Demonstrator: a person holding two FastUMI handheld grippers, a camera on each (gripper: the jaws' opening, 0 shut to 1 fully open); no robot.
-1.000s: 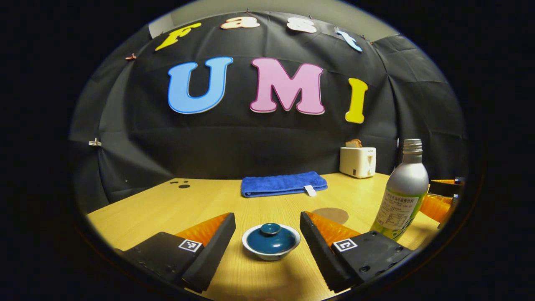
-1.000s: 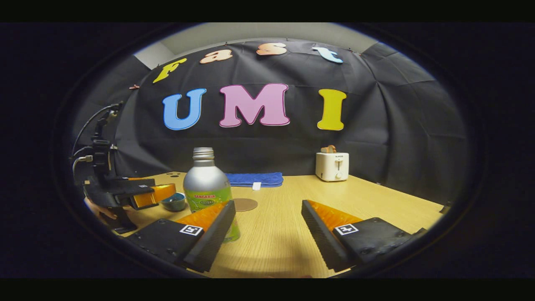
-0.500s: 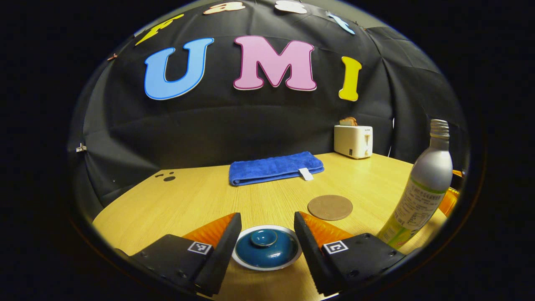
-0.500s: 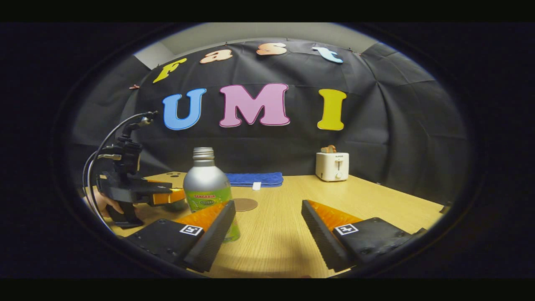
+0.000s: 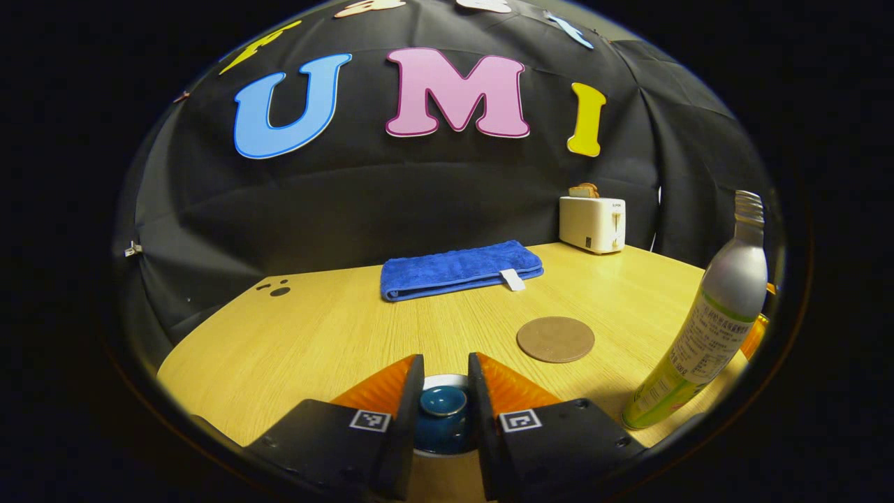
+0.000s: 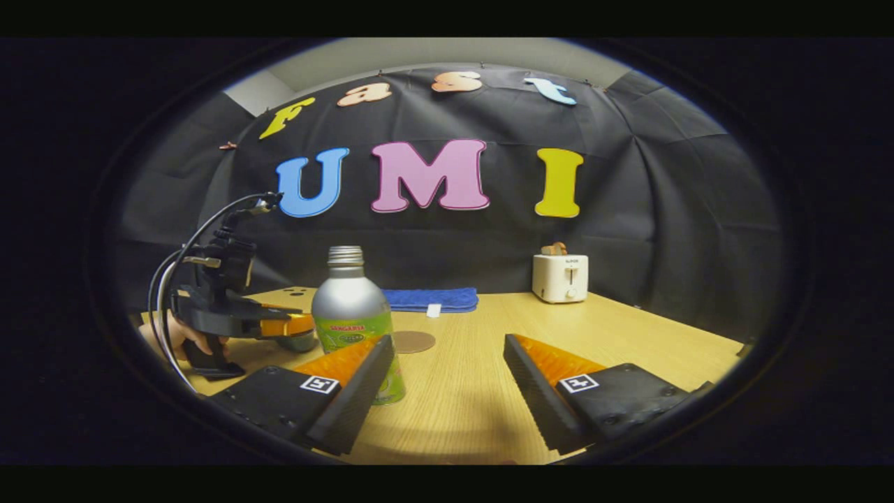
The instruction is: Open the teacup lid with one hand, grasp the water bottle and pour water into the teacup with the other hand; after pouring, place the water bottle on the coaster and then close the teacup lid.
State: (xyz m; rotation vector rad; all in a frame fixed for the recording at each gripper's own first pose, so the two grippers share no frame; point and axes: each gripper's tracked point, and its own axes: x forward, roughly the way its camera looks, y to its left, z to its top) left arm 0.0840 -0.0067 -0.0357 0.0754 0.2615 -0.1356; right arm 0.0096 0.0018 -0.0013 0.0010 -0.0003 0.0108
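Left gripper view: teacup [image 5: 441, 412] half behind fingers [image 5: 401, 419]

Cloth-walled booth [image 6: 670, 230], wooden table [image 6: 461, 391]

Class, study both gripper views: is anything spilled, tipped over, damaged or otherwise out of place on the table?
Nothing stands out. The silver bottle with green label stands upright with no cap on its threaded neck, the round brown coaster lies flat and bare, the folded blue towel is tidy, and the wooden table looks dry. The left gripper brackets the teal lid knob.
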